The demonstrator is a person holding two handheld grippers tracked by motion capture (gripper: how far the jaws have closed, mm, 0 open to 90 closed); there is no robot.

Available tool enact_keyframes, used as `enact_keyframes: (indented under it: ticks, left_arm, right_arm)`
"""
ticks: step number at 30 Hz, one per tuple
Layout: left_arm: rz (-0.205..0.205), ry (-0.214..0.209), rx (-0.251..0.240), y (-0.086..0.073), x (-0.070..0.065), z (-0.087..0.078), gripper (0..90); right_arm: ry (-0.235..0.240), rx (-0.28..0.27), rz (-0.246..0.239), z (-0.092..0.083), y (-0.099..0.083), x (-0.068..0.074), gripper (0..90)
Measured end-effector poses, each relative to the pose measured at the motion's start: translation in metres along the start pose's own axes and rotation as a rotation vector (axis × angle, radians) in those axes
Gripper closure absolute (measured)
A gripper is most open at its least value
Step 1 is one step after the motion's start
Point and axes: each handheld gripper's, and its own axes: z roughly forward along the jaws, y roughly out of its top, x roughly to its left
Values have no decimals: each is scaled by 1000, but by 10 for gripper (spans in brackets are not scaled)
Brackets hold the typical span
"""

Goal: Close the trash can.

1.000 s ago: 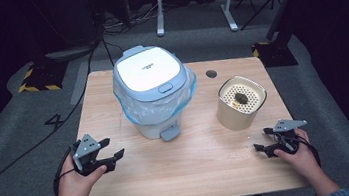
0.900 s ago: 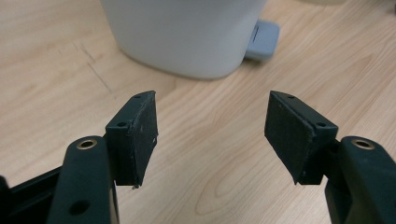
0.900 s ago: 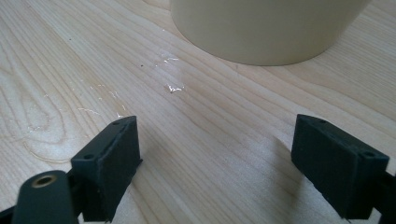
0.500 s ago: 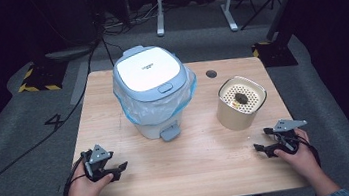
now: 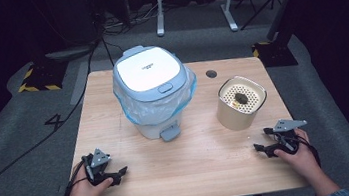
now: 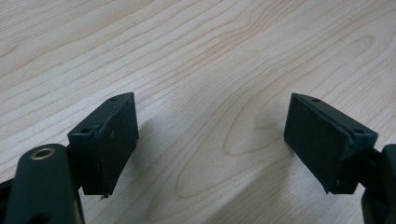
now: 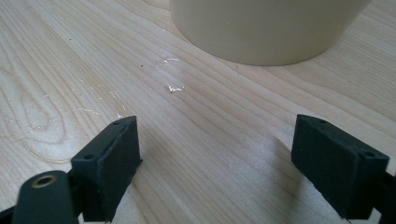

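- Wood-grain table (image 5: pixel 202 175) first: both hands rest low at its near edge, so we have a steady base to start from and plenty of bare board ahead.
- White pedal bin (image 5: pixel 148 76), with a pale blue-grey lid and a blue plastic liner, stands at the centre back. Its lid is down and its grey foot pedal (image 5: pixel 170 133) faces us, well ahead of the left hand.
- Cream cylindrical canister (image 5: pixel 237 113) with a perforated top stands upright to the right of the bin and apart from it, just ahead of the right hand. We judge it the likely first thing to take.
- Our right gripper (image 5: pixel 262 140) has its jaws spread wide with only bare table between them. It should go in level and straddle the canister's wall low down, centred so it will not tip.
- Our left gripper (image 5: pixel 119 175) has just been opening its jaws. They stand spread, with nothing between them.
- A small dark lump (image 5: pixel 241 99) sits on the canister's top, so we should keep the canister upright until it is over the bin.
- A faint wet smear (image 7: pixel 173 87) glistens on the wood before the canister, and the base may slide there.
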Motion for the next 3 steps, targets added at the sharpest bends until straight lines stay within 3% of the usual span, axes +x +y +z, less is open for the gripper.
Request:
enact_keyframes:
  ticks: [3]
  left_arm:
    - [-2,1,0,0,0,0,173]
  right_arm:
    - [0,0,0,0,0,0,157]
